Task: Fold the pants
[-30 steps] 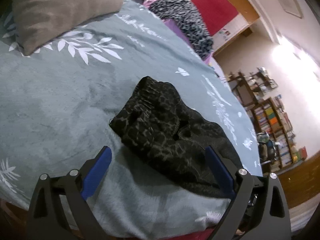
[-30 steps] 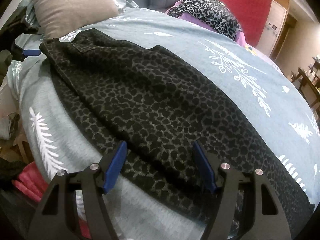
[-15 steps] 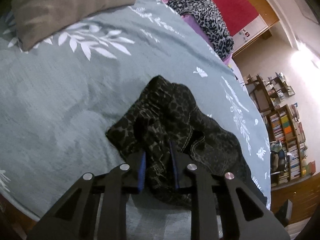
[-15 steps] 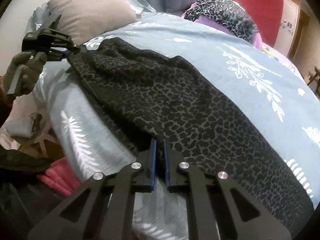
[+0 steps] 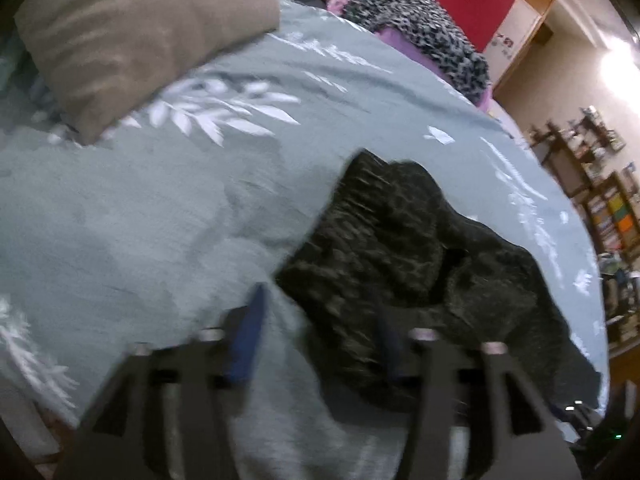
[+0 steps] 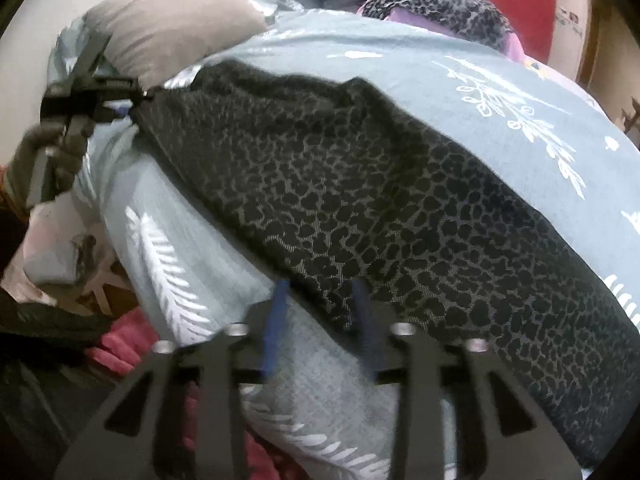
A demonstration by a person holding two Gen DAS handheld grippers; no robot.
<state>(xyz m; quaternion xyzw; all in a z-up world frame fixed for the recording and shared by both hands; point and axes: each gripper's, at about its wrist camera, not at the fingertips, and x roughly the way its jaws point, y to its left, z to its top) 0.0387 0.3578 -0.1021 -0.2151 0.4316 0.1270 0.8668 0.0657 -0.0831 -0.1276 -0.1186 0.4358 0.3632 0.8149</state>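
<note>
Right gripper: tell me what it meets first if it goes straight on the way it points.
Most likely the near edge of the dark leopard-print pants, lying between the right gripper's opening jaws on the grey-blue leaf-print bedspread; depth is unclear.

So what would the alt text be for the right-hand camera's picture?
Dark leopard-print pants lie stretched across a blue-grey bedspread with white leaf prints. The right gripper is opening at their near edge, and the left gripper sits at their far end, by a tan pillow.

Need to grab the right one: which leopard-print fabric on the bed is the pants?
The dark pants, flat across the grey-blue bedspread by both grippers; the lighter leopard piece sits bunched on purple at the far end.
</note>
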